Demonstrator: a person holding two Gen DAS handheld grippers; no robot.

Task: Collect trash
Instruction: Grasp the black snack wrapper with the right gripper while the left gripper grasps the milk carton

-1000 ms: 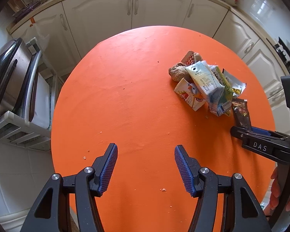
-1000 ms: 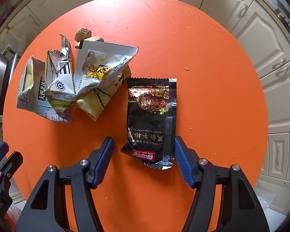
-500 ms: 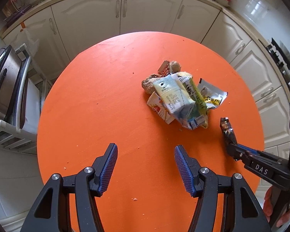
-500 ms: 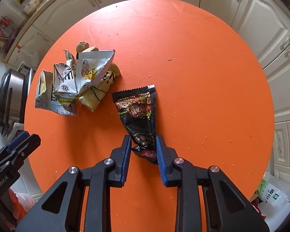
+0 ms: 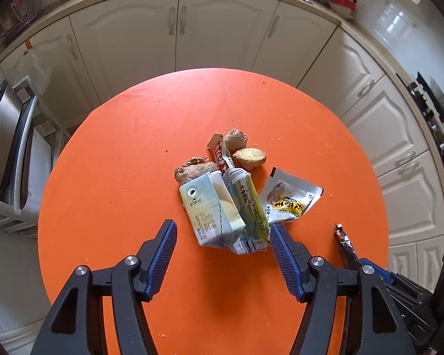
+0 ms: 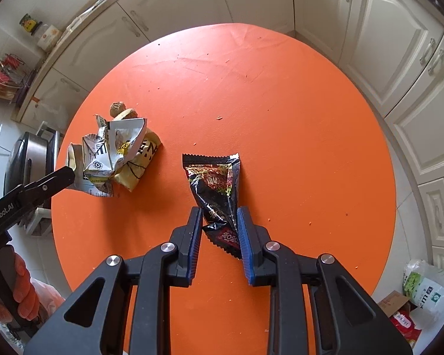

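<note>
On the round orange table (image 5: 133, 148) lies a heap of trash: a crushed pale carton (image 5: 210, 207), a green carton (image 5: 248, 204), a white-and-yellow sachet (image 5: 290, 198), a red-checked wrapper (image 5: 219, 151) and brown lumps (image 5: 248, 156). My left gripper (image 5: 222, 226) hangs over the cartons' near end. Its jaws are opening, and the pads straddle the cartons without pressing on them. My right gripper (image 6: 219, 210) is shut on the lower end of a black snack wrapper (image 6: 213, 174), which stands up above the table. That wrapper (image 5: 344, 241) shows edge-on in the left wrist view.
Cream cabinets (image 5: 222, 29) ring the table's far side. A steel appliance (image 5: 3, 136) stands on a rack to the left. Bags and a box (image 6: 423, 293) lie on the floor at the right. A person's hand (image 6: 23, 295) holds the left gripper's handle.
The right gripper has closed on the black wrapper and raised it off the table. The left gripper has moved over to the pile, and its jaws now stand a little wider.
</note>
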